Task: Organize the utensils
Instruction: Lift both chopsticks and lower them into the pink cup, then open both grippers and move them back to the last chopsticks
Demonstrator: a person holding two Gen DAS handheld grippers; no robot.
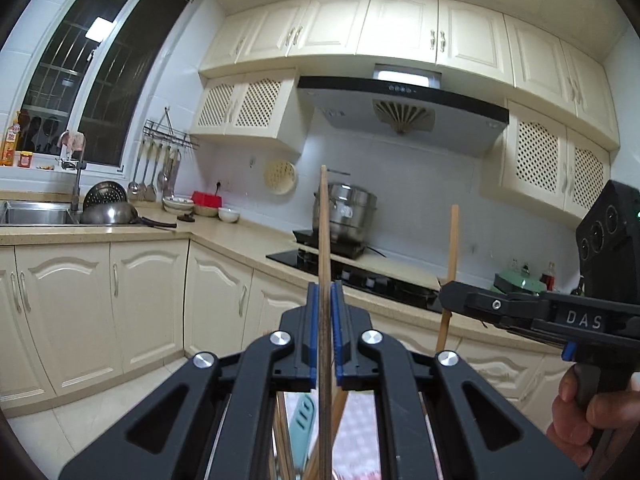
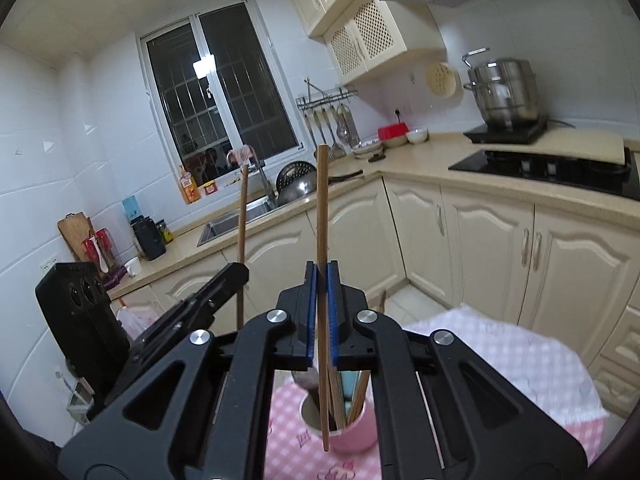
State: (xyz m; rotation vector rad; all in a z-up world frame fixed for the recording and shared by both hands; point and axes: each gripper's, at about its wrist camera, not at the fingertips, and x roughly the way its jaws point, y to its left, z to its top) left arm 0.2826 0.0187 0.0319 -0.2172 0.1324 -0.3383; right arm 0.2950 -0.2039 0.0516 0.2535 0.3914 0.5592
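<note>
The left hand-held gripper and right hand-held gripper were each clamped on one upright chopstick — long axis vertical — above the pink cup on the checked desk; the right one's tip hung nearer its rim.

Right gripper — blue pads clamped on an upright wooden chopstick. Below: pink cup holding more chopsticks, on checked tablecloth. Left gripper alongside — second chopstick upright.
</note>
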